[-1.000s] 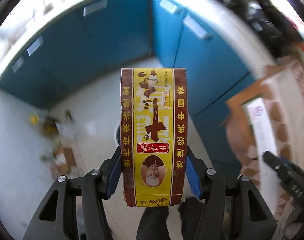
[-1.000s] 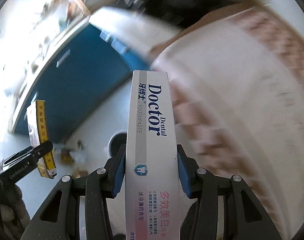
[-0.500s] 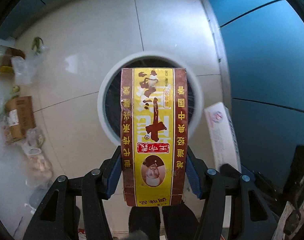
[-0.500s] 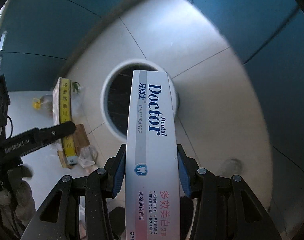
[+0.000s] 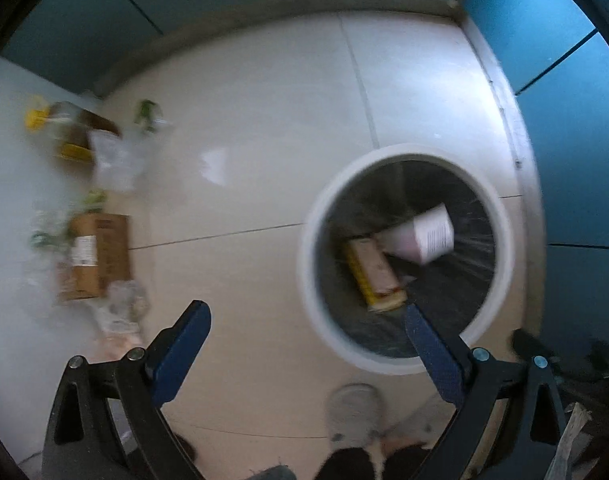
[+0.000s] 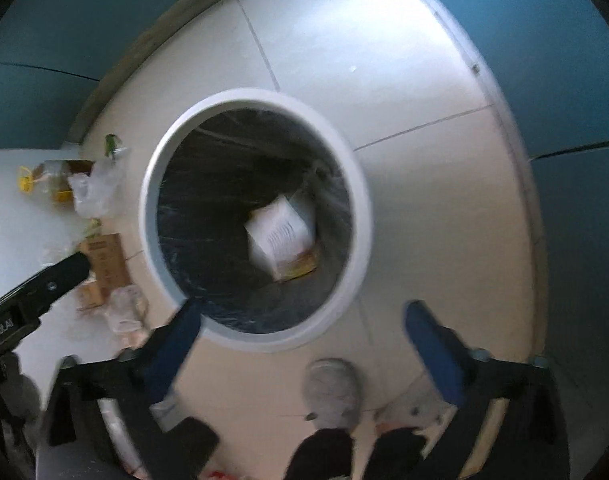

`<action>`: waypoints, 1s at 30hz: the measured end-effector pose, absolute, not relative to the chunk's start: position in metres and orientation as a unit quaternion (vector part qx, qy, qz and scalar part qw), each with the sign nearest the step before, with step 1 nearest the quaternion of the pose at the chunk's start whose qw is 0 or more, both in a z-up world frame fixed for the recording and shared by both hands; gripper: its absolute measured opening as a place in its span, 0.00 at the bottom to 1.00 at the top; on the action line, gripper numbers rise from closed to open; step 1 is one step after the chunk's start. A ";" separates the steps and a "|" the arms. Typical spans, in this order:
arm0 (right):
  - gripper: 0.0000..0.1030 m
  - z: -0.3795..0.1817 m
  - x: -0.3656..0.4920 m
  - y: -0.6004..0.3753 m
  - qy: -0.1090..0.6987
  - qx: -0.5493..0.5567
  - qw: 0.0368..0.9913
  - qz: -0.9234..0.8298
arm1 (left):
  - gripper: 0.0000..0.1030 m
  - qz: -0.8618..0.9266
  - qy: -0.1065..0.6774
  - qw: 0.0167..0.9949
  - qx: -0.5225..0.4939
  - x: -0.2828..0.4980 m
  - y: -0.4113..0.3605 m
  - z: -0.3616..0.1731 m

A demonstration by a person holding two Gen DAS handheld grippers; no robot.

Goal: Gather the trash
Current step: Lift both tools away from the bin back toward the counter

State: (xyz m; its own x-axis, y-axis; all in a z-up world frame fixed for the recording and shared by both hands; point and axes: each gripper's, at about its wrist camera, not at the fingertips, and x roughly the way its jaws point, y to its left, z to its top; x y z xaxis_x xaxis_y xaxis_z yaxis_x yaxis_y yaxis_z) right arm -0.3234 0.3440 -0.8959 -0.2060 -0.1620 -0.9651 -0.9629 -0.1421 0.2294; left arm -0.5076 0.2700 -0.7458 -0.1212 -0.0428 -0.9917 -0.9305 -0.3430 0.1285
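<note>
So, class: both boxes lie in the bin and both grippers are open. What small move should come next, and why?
Probably swing the left hand-held gripper toward the brown cardboard box on the floor: the bin holds two boxes, and litter remains there.

One white-rimmed bin point(image 5: 310, 280), two boxes inside point(image 5: 374, 276) point(image 5: 424, 236), two grippers point(image 5: 304, 344) point(image 6: 300, 340), one brown carton point(image 5: 94, 256)

Soft daylight, glare on the pale floor point(image 6: 404, 92), motion blur throughout, fisheye-bent dark edges.
</note>
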 end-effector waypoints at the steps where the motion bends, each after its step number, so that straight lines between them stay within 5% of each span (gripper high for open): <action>1: 1.00 -0.890 -0.326 0.344 0.529 -0.524 0.372 0.554 | 0.96 0.608 0.443 0.365 -0.548 -0.508 0.267 -0.742; 15: 1.00 -0.758 -0.322 0.309 0.429 -0.556 0.411 0.581 | 0.96 0.627 0.410 0.365 -0.553 -0.494 0.215 -0.623; 30: 1.00 -0.512 -0.303 0.251 0.391 -0.521 0.432 0.624 | 0.96 0.632 0.386 0.407 -0.535 -0.472 0.157 -0.437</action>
